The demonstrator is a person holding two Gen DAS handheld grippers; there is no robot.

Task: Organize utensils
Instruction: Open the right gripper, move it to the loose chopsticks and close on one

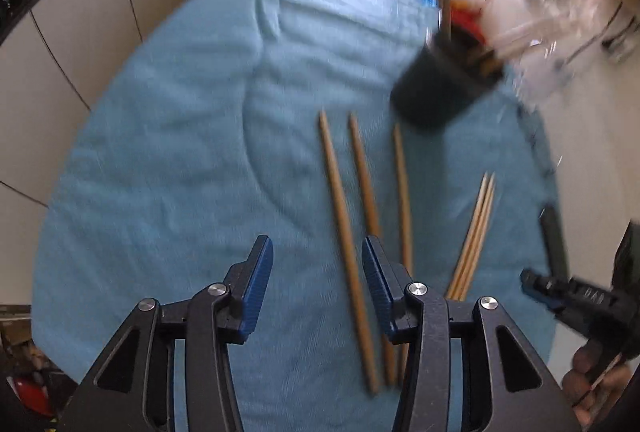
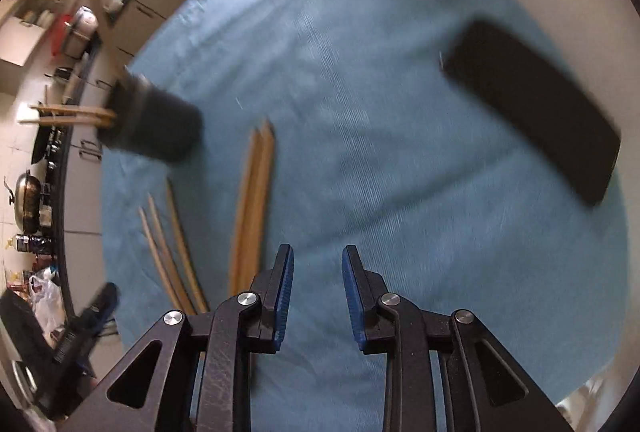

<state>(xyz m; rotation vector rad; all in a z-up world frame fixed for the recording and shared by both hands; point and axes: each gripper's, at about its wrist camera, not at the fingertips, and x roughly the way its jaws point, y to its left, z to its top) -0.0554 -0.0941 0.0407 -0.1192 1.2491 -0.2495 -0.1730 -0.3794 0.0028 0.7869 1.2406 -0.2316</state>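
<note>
1. Currently, the left gripper (image 1: 317,280) points steeply down over the blue cloth (image 1: 180,151); its jaws stand apart with nothing between the pads.
2. Right gripper (image 2: 317,292): jaws likewise apart, a narrower gap, empty, with bare cloth beneath. It also shows at the 4 o'clock edge of the left wrist view, gripped by a hand (image 1: 596,384).
3. Loose chopsticks (image 1: 344,232): three wooden sticks lying roughly parallel on the cloth, just beyond the left gripper's right finger, running from 6 toward 12 o'clock in the left wrist view. The nearest stick passes close beside that finger; no contact can be told.
4. Bundled chopsticks (image 1: 476,228): further sticks lying pressed together, at 4 o'clock from the loose three; in the right wrist view they lie just left of the right gripper's left finger.
5. Black cup (image 1: 444,83): stands at 1 o'clock of the loose sticks, already holding several chopsticks; blurred.
6. Black flat object (image 2: 532,111): at 2 o'clock in the right wrist view, apart from the utensils; identity unclear.
7. Handling judgement: the sticks look light, stiff and smooth, likely to roll or pivot. A pinch near mid-length, across the stick, should keep one level; the soft cloth gives room for pads to get under.
</note>
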